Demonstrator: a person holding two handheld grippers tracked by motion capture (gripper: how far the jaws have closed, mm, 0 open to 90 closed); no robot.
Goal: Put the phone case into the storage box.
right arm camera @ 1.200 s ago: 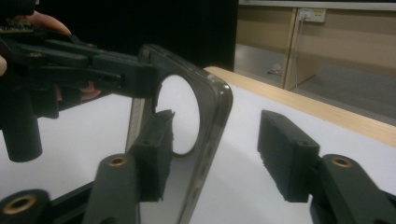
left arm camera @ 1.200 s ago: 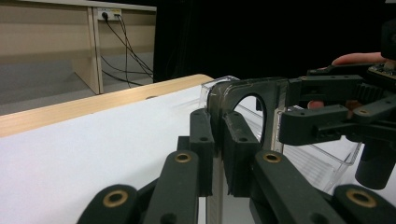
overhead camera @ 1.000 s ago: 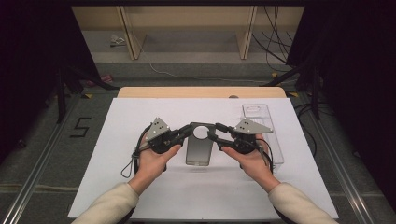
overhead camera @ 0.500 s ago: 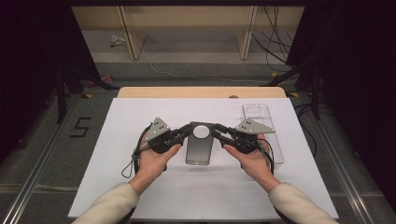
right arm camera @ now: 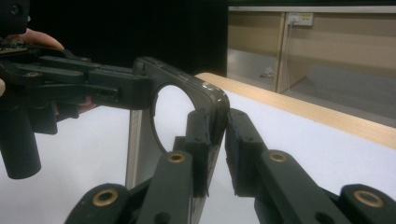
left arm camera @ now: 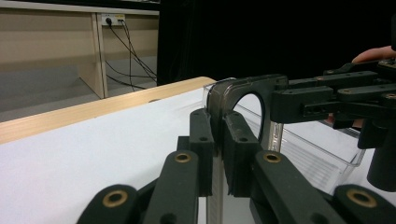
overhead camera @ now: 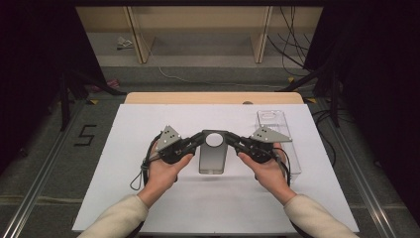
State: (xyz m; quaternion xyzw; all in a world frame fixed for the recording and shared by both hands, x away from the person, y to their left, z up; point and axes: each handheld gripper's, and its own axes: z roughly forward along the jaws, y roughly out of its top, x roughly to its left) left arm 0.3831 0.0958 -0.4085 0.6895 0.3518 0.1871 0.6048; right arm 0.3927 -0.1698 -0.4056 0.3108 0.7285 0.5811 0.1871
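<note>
two hands come in from the near edge of the white table [overhead camera: 124,198]. the left gripper [overhead camera: 197,140] clamps the left top corner of the smoky phone case [overhead camera: 213,157], lifted at its far end at the table's middle. the right gripper [overhead camera: 232,141] has just been closing on the right top corner, its jaws around that edge. farther right lies a clear tray [overhead camera: 280,136], and beyond the table a wooden shelf [overhead camera: 198,25]

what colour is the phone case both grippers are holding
Smoky translucent grey, with a round cutout near its top; the phone case shows best in the right gripper view.
</note>
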